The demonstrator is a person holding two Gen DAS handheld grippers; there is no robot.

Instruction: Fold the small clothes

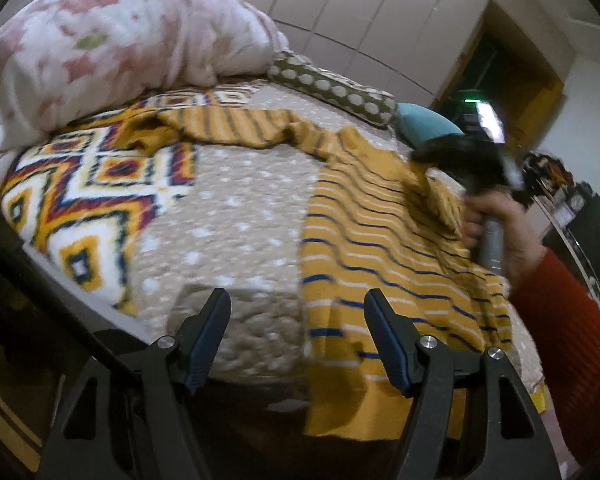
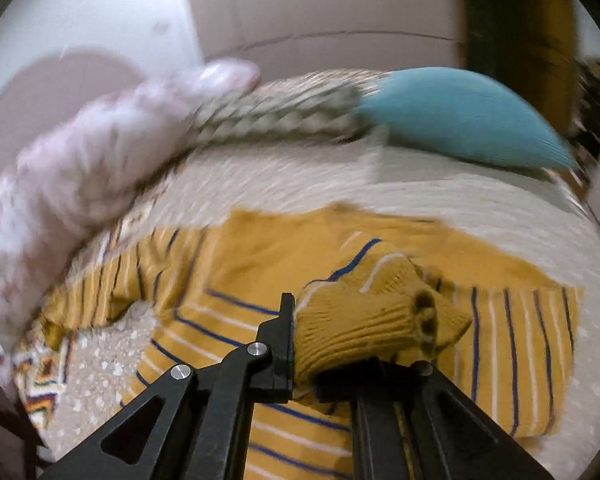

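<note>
While the right gripper (image 2: pixel 300 344) clamps the sweater's cuff (image 2: pixel 376 320), the left gripper (image 1: pixel 298 340) gapes.

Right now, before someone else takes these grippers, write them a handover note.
Right gripper: shut on the ribbed cuff of the yellow striped sweater, sleeve lifted over the body.
Left gripper: open, nothing between its fingers, over the near edge of the bed beside the sweater's hem.
The sweater lies spread on the bed, its other sleeve stretched out towards the floral blanket.
Done: one sleeve gripped and started inward.
Left: lay that sleeve across the body, fold in the other sleeve, then fold the body.
</note>
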